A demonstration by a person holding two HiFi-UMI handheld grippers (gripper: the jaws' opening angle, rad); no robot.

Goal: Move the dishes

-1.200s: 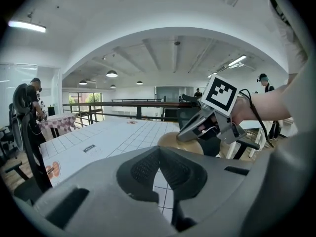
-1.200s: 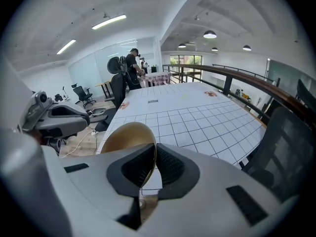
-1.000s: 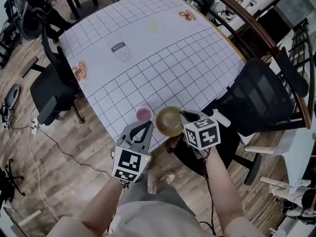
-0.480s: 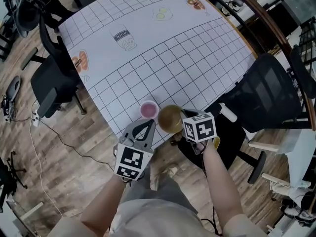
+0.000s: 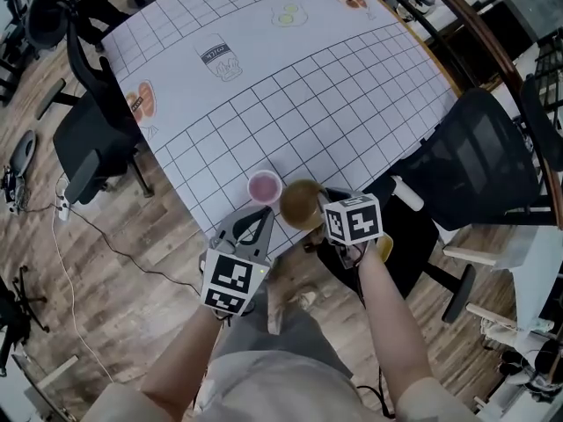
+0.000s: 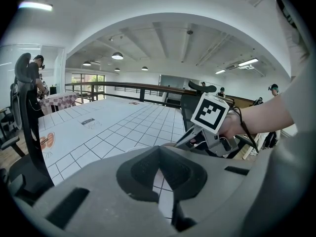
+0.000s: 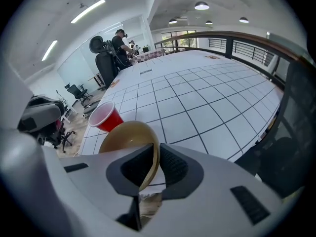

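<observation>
- The right tool (image 5: 324, 205) (image 7: 158, 157) pinches the rim of a tan bowl (image 5: 299, 202) (image 7: 126, 137), one jaw inside the wall and one outside.
- The bowl is at the 6 o'clock edge of the gridded white tabletop (image 5: 334, 104). I cannot tell whether it rests on the surface or is held just above it.
- A red plastic cup (image 5: 264, 185) (image 7: 106, 116) stands upright on the tabletop just beside the bowl, at its 10 o'clock.
- The left tool (image 5: 262, 216) (image 6: 158, 154) has its jaws pressed together at the tips with nothing between them. It points at the cup from the cup's 6 o'clock, off the tabletop's edge.
- A black office chair (image 5: 466, 170) stands at the bowl's 3 o'clock, and another black office chair (image 5: 84, 152) at its 9 o'clock.
</observation>
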